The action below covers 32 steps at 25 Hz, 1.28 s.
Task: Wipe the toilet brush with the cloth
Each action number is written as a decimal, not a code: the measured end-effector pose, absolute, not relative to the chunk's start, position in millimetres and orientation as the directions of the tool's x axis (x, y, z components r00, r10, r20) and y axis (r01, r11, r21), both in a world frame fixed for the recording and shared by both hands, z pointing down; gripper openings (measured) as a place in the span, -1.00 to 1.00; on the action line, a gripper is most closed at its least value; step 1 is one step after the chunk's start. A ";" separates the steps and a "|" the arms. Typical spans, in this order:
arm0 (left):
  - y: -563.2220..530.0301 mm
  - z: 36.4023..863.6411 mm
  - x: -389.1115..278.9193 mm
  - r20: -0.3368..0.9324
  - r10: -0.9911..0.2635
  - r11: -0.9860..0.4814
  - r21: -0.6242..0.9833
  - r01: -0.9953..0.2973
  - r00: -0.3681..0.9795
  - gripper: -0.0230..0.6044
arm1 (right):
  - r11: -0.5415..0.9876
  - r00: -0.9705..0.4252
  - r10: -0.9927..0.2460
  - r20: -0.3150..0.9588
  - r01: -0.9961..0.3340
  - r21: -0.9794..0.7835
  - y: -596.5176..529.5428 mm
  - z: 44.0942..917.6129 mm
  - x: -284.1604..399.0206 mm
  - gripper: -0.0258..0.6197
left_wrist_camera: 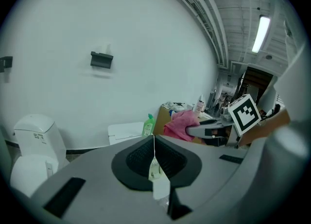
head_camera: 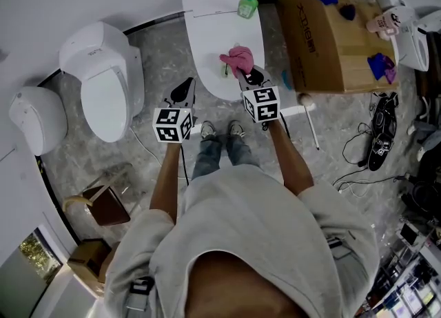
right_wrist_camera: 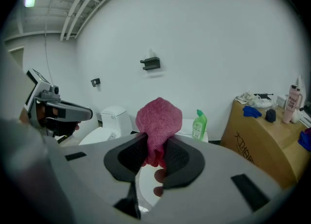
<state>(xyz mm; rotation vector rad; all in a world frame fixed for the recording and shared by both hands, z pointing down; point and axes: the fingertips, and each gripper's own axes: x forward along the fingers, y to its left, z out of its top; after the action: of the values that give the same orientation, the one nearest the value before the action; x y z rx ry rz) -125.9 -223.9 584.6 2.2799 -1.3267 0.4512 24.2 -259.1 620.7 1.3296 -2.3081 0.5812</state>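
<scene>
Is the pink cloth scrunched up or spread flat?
Scrunched: the pink fuzzy cloth bulges like a ball from the right hand-held gripper.

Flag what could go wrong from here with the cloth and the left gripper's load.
1. The right gripper pinches only the low fold of the bunched pink cloth; rubbing may pull it loose.
2. The left gripper is shut on a thin white piece, not clearly a brush; the wipe may lack a firm target.
3. The green bottle stands on the toilet beyond the cloth; a wide sweep might topple it.

Even bright indoor light; ceiling strip lamp (left_wrist_camera: 261, 33) glares; fisheye vignette darkens corners; soft shadows.
</scene>
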 end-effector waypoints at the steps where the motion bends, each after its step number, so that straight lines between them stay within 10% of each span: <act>1: -223.1 584.6 -123.6 0.494 -0.723 -0.430 0.225 -0.874 0.482 -0.85 | 0.457 -0.459 -0.700 0.547 -0.877 -0.151 -257.8 623.9 25.4 -0.64; 32: -212.2 584.8 -121.8 0.502 -0.725 -0.420 0.221 -0.880 0.472 -0.85 | 0.399 -0.418 -0.536 0.734 -0.891 -0.216 -199.7 719.1 46.1 -0.64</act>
<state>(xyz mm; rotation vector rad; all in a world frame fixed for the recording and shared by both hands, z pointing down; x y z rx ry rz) -121.8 -212.2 584.8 2.2690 -1.3353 0.4602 46.1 -199.7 719.1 1.2133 -2.0923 0.8155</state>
